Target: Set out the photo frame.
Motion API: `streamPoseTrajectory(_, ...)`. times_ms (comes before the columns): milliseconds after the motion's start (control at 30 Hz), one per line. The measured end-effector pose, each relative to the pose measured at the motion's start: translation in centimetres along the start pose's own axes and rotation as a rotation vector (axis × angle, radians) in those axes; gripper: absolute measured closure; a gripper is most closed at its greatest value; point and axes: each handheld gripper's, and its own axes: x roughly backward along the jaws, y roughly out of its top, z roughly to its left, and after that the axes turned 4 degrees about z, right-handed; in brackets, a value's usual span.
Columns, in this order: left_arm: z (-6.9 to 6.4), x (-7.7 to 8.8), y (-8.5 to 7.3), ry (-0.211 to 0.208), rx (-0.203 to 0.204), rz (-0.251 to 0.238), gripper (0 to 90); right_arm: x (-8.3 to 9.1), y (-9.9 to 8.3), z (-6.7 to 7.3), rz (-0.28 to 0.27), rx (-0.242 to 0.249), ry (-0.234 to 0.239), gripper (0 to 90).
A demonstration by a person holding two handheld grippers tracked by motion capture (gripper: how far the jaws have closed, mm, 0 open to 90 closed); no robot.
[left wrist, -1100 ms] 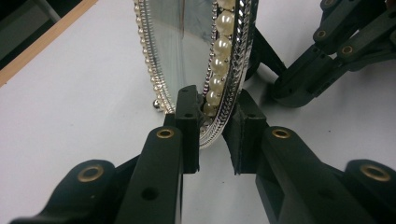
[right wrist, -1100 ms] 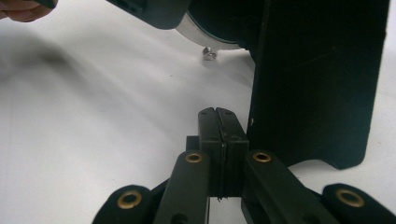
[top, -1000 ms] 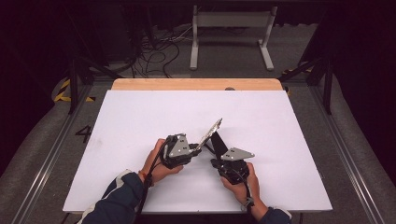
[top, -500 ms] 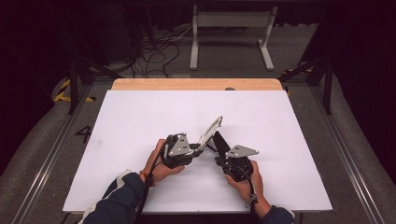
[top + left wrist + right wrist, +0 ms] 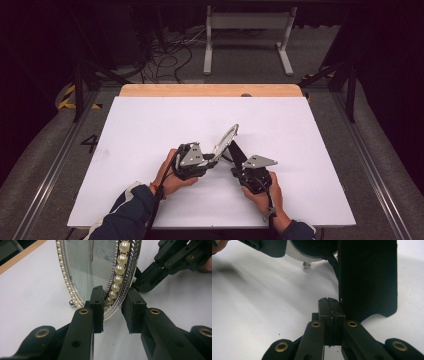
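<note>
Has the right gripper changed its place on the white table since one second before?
Yes, slightly. The right gripper has shifted a little toward the table's right edge, jaws shut beside the oval frame's black stand.

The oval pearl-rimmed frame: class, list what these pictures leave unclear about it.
- Frame top: cut off by the left gripper view's upper edge.
- Its front: too small in the high view; the black stand covers it in the right gripper view.
- Grip: whether the left gripper presses the rim.
</note>
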Motion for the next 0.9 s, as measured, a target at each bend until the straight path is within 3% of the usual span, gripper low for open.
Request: streamPoseTrajectory(900,-0.2,-0.3,0.2,-0.011,0.011,-0.005,70.4,-0.2,0.0,-1.3,0.003,-0.002,-0.025,90.0)
